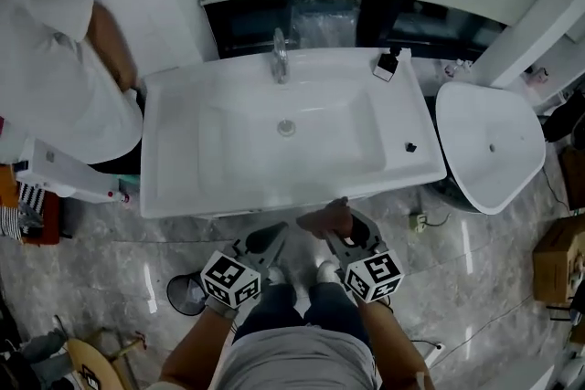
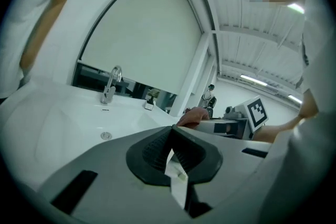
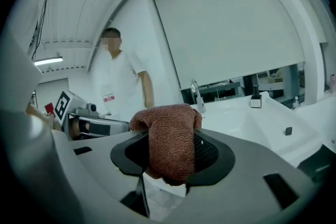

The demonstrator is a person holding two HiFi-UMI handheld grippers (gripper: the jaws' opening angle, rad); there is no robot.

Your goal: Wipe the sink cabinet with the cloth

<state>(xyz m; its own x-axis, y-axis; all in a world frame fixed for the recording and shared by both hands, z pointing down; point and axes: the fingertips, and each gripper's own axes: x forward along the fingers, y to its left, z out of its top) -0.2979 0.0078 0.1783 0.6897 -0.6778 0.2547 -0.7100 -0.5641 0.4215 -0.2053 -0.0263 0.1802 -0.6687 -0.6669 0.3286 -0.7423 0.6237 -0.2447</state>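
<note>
The white sink cabinet top [image 1: 183,169] with its basin, chrome faucet [image 1: 281,59] and drain [image 1: 287,128] lies straight ahead. My right gripper [image 1: 341,226] is shut on a reddish-brown cloth [image 1: 326,217] at the front edge of the sink, right of centre. In the right gripper view the cloth [image 3: 170,136] bulges out between the pads of that gripper [image 3: 170,152]. My left gripper [image 1: 272,237] hangs just left of it, below the front edge. Its jaws are shut with nothing held [image 2: 171,136]. From the left gripper view the cloth [image 2: 193,115] shows beside the sink rim.
A person in a white shirt [image 1: 55,78] stands at the sink's left end. A soap bottle [image 1: 388,64] and a small black stopper [image 1: 410,146] sit on the right of the top. A loose white basin [image 1: 489,146] leans at the right. A black bin [image 1: 187,292] stands on the marble floor.
</note>
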